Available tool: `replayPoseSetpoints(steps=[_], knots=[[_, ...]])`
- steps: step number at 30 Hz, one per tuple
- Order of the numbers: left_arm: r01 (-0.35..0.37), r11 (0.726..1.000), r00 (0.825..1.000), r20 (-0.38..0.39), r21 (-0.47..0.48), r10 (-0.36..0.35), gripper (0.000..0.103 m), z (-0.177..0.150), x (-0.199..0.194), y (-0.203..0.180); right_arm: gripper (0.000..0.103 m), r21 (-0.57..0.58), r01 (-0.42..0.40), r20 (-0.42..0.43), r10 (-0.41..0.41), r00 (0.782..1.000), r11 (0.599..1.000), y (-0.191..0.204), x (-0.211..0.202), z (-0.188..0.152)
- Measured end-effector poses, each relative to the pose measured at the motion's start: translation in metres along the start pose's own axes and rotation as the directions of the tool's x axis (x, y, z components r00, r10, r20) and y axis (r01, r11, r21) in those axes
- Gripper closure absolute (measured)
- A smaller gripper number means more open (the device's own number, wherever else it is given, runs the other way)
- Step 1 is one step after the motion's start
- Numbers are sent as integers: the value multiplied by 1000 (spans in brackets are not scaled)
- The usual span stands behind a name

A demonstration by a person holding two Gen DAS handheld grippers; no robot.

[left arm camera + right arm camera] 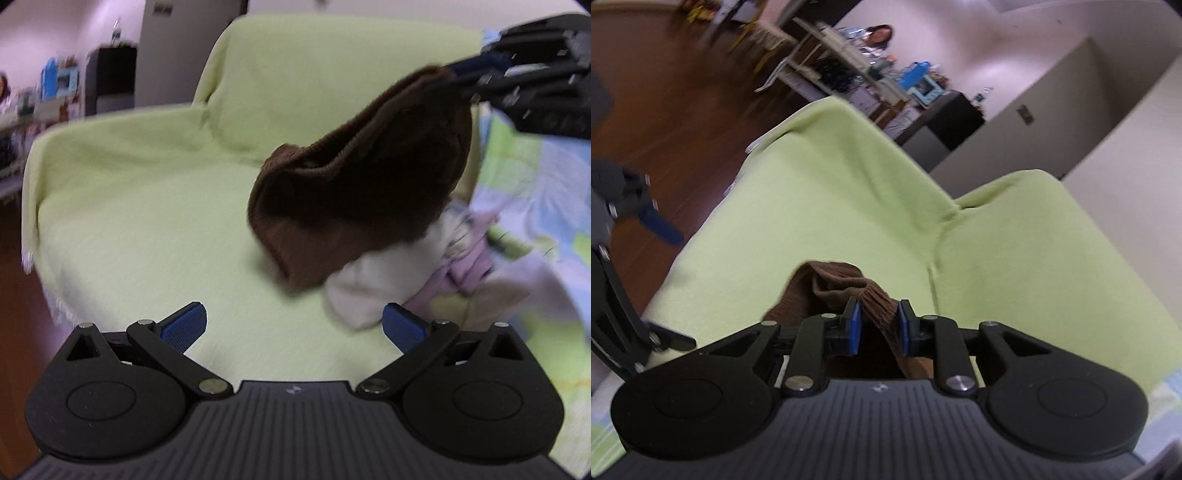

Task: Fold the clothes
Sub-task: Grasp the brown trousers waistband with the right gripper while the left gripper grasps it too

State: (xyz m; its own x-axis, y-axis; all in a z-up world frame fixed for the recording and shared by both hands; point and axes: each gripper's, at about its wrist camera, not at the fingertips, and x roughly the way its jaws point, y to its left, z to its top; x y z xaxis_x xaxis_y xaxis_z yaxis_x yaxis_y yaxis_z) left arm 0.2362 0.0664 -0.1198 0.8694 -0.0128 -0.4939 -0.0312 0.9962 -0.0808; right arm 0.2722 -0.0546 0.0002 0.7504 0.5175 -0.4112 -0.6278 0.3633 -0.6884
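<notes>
Brown knit garment point(354, 192) hangs in air over green sofa cover point(147, 206), ribbed edge pinched tight between right gripper point(878, 325) jaws. Left gripper point(293, 326) jaws wide apart, empty, below garment, not touching. Clothes pile point(424, 273) beside.
</notes>
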Motion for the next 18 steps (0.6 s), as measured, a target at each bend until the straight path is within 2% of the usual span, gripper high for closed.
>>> replayPoseSetpoints(steps=[4, 7, 8, 10, 12, 13, 14, 15, 18], knots=[[-18, 1000, 999, 31, 22, 18, 1, 15, 0, -18, 87, 20, 43, 27, -44, 999, 999, -27, -54, 7], [13, 999, 1000, 7, 51, -13, 1, 20, 10, -23, 87, 57, 59, 43, -62, 997, 997, -40, -90, 10], [22, 997, 1000, -4, 72, -22, 4, 21, 14, -26, 87, 61, 59, 43, -62, 997, 996, -41, -97, 10], [57, 992, 998, -24, 113, -55, 22, 20, 21, -28, 87, 60, 56, 39, -58, 998, 997, -41, -108, 7], [86, 988, 996, -41, 126, -82, 57, 21, 25, -28, 87, 57, 59, 32, -61, 998, 997, -43, -112, 4], [100, 987, 995, -42, 130, -95, 65, 22, 26, -27, 87, 63, 58, 27, -60, 998, 996, -46, -113, 1], [104, 985, 994, -31, 139, -101, 80, 23, 26, -26, 87, 67, 58, 24, -60, 998, 996, -47, -114, 0], [102, 983, 995, -20, 151, -100, 88, 24, 26, -27, 87, 72, 56, 19, -58, 998, 996, -49, -113, -2], [100, 975, 995, 7, 198, -104, 89, 29, 23, -26, 87, 91, 62, 12, -63, 998, 994, -51, -105, -3]])
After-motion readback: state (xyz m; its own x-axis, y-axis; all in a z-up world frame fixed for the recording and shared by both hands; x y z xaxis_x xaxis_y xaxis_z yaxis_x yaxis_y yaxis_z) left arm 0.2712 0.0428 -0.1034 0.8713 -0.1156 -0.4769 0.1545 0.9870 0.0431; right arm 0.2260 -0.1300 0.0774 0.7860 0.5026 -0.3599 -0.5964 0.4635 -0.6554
